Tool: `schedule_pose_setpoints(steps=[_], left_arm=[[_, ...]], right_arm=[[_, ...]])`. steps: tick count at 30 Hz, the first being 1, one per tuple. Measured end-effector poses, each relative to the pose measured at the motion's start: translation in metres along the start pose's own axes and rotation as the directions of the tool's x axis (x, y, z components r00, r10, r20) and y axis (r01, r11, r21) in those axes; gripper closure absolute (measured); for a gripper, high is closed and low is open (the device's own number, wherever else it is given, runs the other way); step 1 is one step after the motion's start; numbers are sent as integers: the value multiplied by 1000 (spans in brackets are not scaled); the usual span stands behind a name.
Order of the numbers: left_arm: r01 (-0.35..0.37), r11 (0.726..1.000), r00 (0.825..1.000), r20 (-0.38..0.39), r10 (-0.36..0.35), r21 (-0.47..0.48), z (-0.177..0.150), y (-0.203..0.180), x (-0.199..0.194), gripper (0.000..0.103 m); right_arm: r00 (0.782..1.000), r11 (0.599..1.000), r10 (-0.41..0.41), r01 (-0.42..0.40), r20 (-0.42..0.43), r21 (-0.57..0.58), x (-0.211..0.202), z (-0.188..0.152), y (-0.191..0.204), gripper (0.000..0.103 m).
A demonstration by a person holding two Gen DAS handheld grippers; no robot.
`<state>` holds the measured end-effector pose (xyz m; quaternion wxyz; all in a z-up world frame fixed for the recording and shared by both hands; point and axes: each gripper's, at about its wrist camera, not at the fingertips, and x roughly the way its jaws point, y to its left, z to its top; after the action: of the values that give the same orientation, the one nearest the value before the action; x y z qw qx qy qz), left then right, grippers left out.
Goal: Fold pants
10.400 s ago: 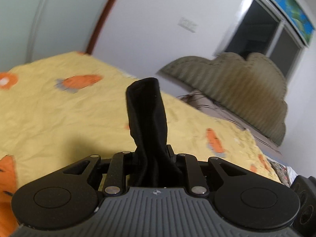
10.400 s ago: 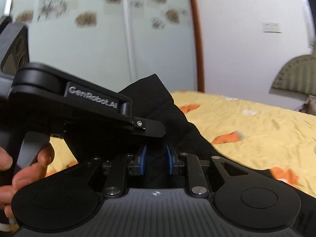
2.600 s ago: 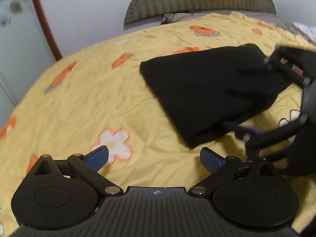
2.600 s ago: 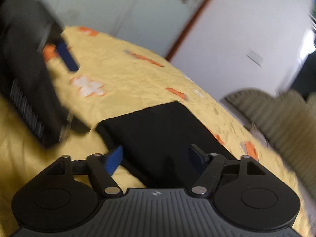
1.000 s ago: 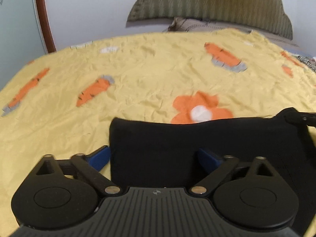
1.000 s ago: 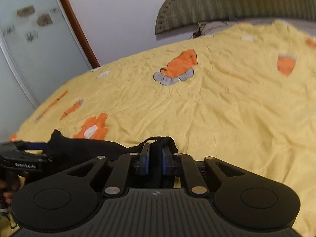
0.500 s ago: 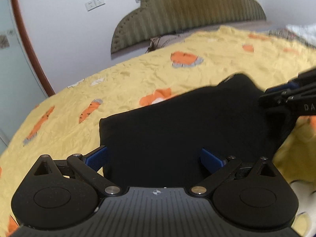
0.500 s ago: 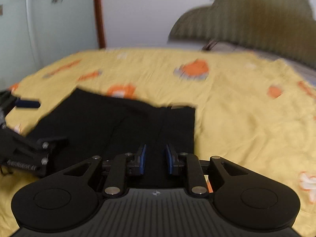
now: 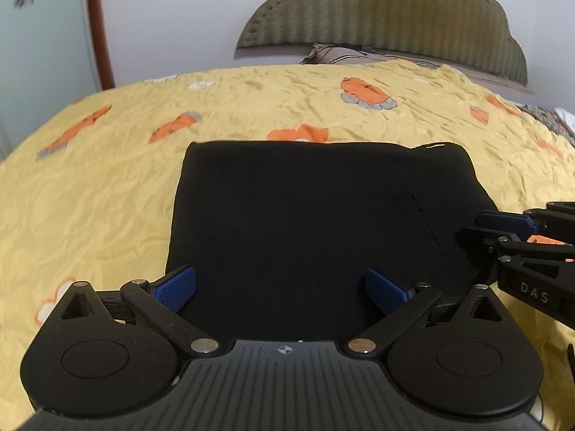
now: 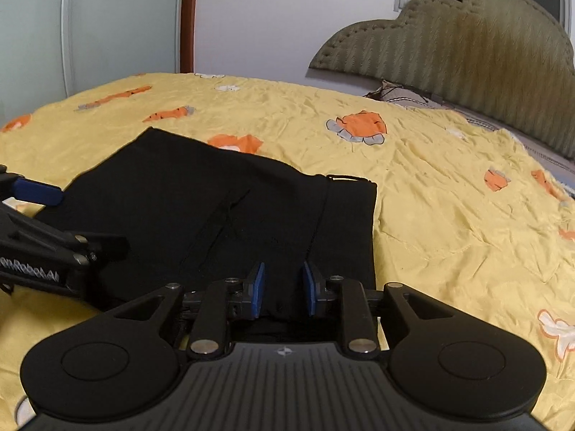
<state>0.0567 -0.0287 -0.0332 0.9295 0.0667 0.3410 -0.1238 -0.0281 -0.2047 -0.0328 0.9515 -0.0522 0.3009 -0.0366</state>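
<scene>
Two grippers are over the folded black pants [image 9: 316, 222], which lie flat on the yellow bedspread [image 9: 107, 186]. The left gripper [image 9: 282, 287] has its jaws spread wide after just opening more, and its blue pads [image 9: 176, 287] stand at each side of the near part of the cloth without pressing it. The right gripper [image 10: 284, 287] keeps a narrow gap between its jaws, which have just opened slightly; the near edge of the pants is seen between the pads, but whether they pinch it I cannot tell. In the left wrist view the right gripper comes in from the right edge, beside the right side of the pants. Behind the bed stand a green padded headboard [image 10: 467, 46] and a white wall [image 10: 258, 25].
</scene>
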Motion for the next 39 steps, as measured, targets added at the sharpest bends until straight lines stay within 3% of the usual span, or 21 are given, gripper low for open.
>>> schedule_pose_setpoints(steps=[5, 7, 9, 39], left_arm=[[-16, 1000, 1000, 10, 16, -8, -4, -2, -4, 0], [-15, 1000, 1000, 6, 16, -17, -4, -1, -4, 0], [-16, 1000, 1000, 5, 16, -18, -4, -1, -6, 0], [-27, 999, 999, 30, 28, -23, -13, -2, -6, 0]], right_arm=[[1000, 1000, -3, 2, 14, 15, -6, 6, 0, 73], [1000, 1000, -23, 23, 0, 10, 2, 2, -2, 61], [999, 999, -36, 36, 9, 3, 4, -2, -4, 56], [998, 998, -52, 51, 23, 33, -13, -8, 0, 50]])
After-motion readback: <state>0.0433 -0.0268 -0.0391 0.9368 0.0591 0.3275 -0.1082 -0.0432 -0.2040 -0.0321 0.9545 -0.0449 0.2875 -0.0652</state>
